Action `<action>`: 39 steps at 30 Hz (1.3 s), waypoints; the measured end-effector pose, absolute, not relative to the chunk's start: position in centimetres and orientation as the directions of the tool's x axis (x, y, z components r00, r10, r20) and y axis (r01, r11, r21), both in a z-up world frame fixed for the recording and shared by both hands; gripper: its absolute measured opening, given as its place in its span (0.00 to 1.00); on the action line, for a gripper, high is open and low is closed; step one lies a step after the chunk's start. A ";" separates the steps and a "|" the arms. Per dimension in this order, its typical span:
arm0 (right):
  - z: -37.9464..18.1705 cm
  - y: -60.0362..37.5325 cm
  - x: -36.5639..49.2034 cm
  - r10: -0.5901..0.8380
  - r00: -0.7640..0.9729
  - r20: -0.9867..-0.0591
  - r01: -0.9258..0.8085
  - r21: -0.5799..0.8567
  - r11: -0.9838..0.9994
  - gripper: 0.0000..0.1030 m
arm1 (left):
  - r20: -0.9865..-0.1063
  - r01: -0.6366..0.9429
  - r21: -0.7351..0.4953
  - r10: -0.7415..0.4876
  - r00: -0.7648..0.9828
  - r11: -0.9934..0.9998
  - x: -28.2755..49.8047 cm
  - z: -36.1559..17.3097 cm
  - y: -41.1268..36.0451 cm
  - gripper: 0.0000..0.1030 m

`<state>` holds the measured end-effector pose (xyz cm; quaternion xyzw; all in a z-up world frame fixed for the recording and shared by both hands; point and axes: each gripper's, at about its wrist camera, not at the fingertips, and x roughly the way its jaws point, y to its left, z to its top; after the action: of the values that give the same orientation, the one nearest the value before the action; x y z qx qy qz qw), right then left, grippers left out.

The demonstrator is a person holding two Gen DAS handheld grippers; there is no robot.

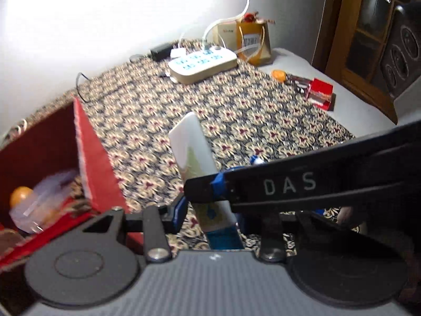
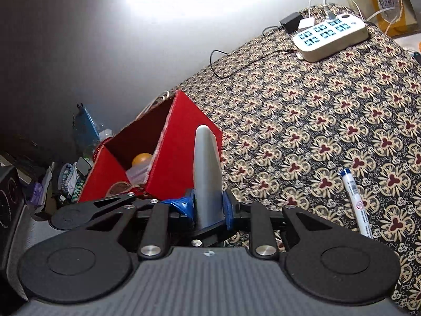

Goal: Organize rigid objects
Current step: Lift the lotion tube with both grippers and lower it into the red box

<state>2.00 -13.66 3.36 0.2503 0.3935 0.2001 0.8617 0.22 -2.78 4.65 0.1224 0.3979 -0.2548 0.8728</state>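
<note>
A flat white tube (image 1: 193,147) with a blue cap end nearest the camera hangs above the patterned cloth (image 1: 250,121). My left gripper (image 1: 210,210) is shut on it, blue pads against its two side edges. My right gripper (image 1: 208,184) reaches in from the right and crosses over the tube. In the right wrist view the tube (image 2: 208,168) shows edge-on, and my right gripper (image 2: 208,206) is shut on its flat faces. An open red box (image 1: 97,158) stands left of the tube; the red box (image 2: 181,147) holds an orange-capped clear container (image 2: 140,166).
A white marker pen (image 2: 355,200) lies on the cloth at the right. At the back are a power strip (image 1: 202,64) with cables and a yellow paper bag (image 1: 254,42). A small red carton (image 1: 319,92) lies right; a wooden cabinet (image 1: 368,39) stands beyond the edge.
</note>
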 end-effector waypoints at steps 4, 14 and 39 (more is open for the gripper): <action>5.9 -10.9 2.7 0.541 0.641 -0.544 -0.187 0.573 0.798 0.05 | -0.709 0.541 0.037 -0.359 0.607 0.840 0.2 7.2 -0.2 0.32; 8.5 -5.0 5.8 0.545 0.646 -0.534 -0.276 0.502 0.819 0.05 | -0.663 0.502 0.027 -0.360 0.656 0.865 3.5 10.1 7.8 0.32; 3.6 2.5 11.9 0.396 0.578 -0.714 -0.196 0.349 0.916 0.04 | -0.799 0.464 -0.118 -0.361 0.480 0.878 12.7 3.5 15.1 0.29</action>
<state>11.94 2.53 3.59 0.1169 0.4277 0.1679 0.8805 12.73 15.05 3.55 0.0572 0.4495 -0.2403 0.8584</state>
